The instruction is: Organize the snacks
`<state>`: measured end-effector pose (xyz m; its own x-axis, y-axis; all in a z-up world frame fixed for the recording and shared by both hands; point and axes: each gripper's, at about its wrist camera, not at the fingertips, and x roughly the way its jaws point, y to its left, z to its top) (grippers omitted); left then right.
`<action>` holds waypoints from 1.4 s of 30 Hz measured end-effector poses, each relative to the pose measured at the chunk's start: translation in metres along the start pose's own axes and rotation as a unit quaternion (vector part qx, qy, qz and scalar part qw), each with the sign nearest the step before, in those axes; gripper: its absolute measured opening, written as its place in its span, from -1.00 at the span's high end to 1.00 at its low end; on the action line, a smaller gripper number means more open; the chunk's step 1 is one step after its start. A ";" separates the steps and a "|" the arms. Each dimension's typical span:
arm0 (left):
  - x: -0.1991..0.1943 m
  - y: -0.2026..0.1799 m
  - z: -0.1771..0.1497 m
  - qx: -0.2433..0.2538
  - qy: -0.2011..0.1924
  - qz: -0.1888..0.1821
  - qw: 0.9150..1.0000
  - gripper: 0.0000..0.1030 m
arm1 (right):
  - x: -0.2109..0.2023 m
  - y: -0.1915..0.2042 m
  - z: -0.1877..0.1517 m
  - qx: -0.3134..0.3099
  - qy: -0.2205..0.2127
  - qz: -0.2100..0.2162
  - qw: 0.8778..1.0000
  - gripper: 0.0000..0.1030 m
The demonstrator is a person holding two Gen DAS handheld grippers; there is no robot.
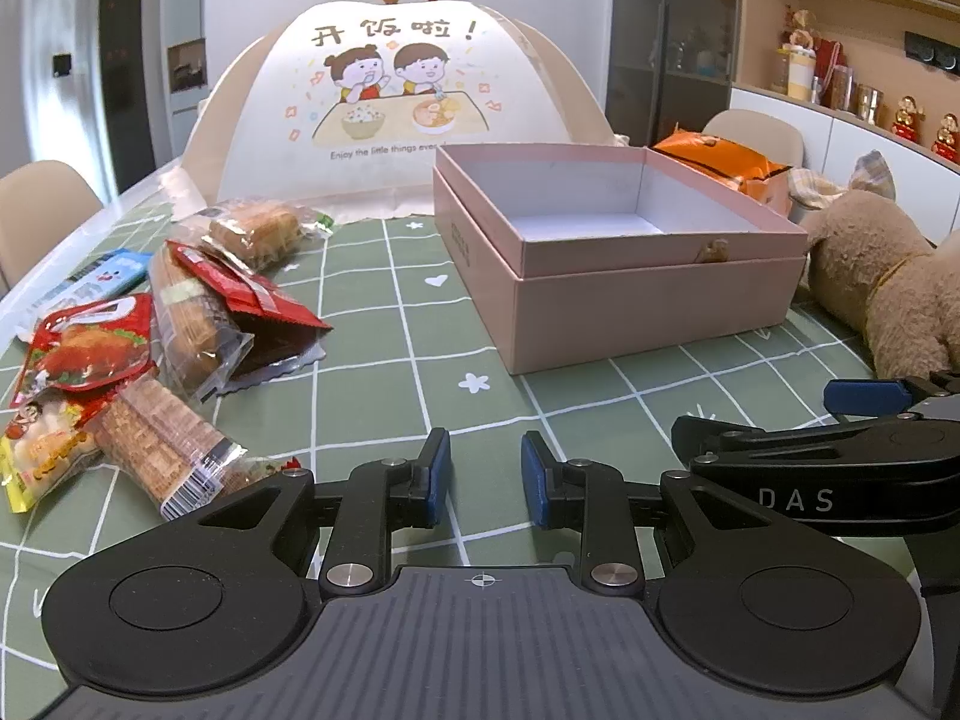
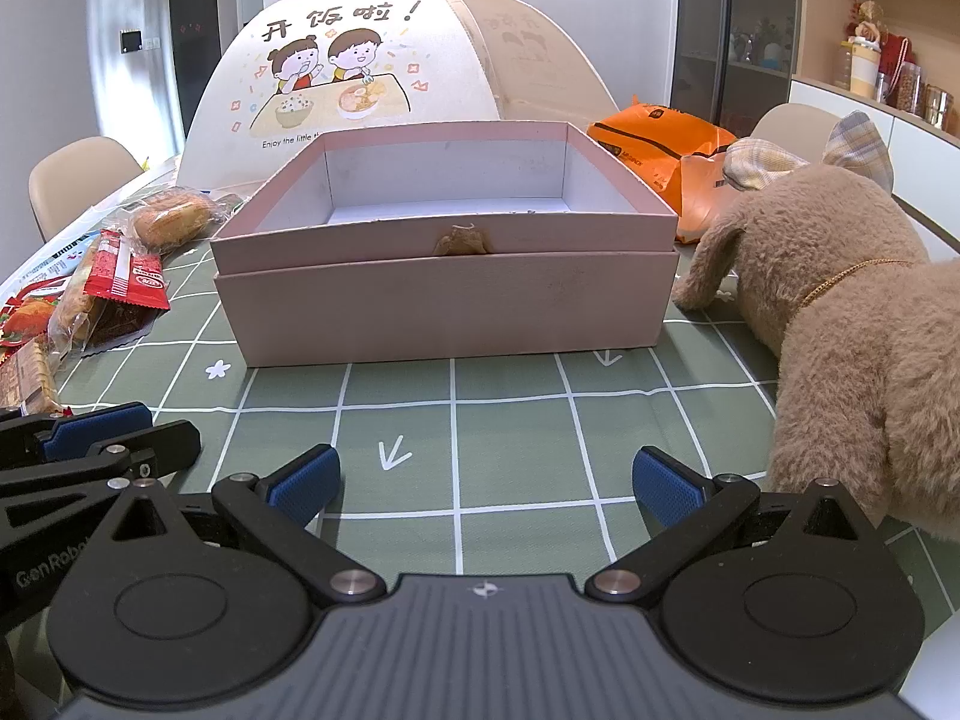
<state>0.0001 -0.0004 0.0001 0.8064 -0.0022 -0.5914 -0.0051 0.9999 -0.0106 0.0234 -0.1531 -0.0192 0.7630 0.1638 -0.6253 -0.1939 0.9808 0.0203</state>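
An empty pink box (image 1: pixel 630 312) stands on the green checked tablecloth, right of centre in the left wrist view and straight ahead as the pink box (image 2: pixel 444 312) in the right wrist view. A pile of wrapped snacks (image 1: pixel 180 324) lies to its left: red packets, clear-wrapped cakes and a wafer pack (image 1: pixel 162 450). My left gripper (image 1: pixel 486 468) hovers over bare cloth near the pile, jaws narrowly apart with nothing between them. My right gripper (image 2: pixel 486 480) is wide open before the box, holding nothing.
A plush dog (image 2: pixel 852 312) lies right of the box, close to my right gripper. Behind the box stand a domed food cover (image 1: pixel 396 90) and an orange bag (image 2: pixel 660 150). Chairs ring the table's far edge.
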 end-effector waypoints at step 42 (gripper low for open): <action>-0.001 0.000 0.000 -0.003 0.000 -0.002 1.000 0.40 | 0.000 0.000 0.000 0.000 -0.001 0.000 1.000 -1.00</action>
<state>-0.0008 0.0000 0.0003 0.8064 -0.0058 -0.5914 -0.0053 0.9998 -0.0169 0.0233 -0.1527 -0.0197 0.7642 0.1636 -0.6239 -0.1938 0.9808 0.0199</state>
